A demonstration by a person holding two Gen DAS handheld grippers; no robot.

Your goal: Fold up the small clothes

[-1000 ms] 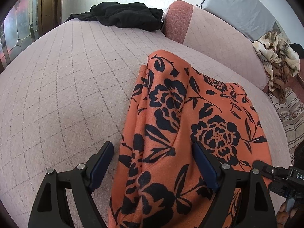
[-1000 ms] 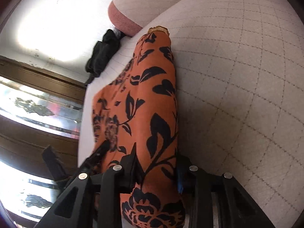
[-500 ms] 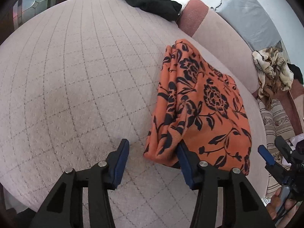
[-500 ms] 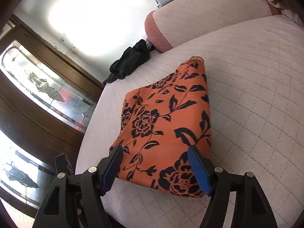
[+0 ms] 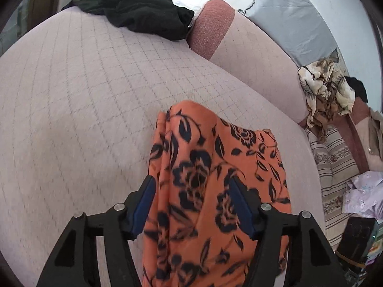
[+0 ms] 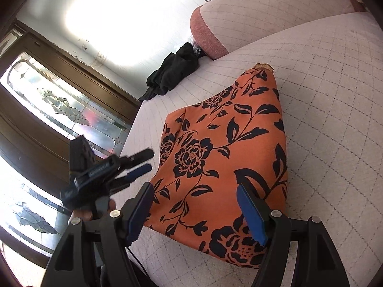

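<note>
A folded orange floral cloth (image 6: pixel 222 157) lies on the quilted sofa seat (image 6: pixel 335 124), just ahead of the spread right tool (image 6: pixel 195 211), not pinched. The left tool (image 5: pixel 191 205), half spread, hovers over it, gripping nothing. Its long axis runs away toward the backrest (image 6: pixel 263 2).

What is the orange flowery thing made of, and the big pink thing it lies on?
The orange flowery cloth looks like soft, matte woven or knit fabric: it folds and drapes in rounded layers; the fibre I cannot tell. The pink cushion looks like padded upholstery fabric, matte, with stitched diamond quilting lines across it.
</note>
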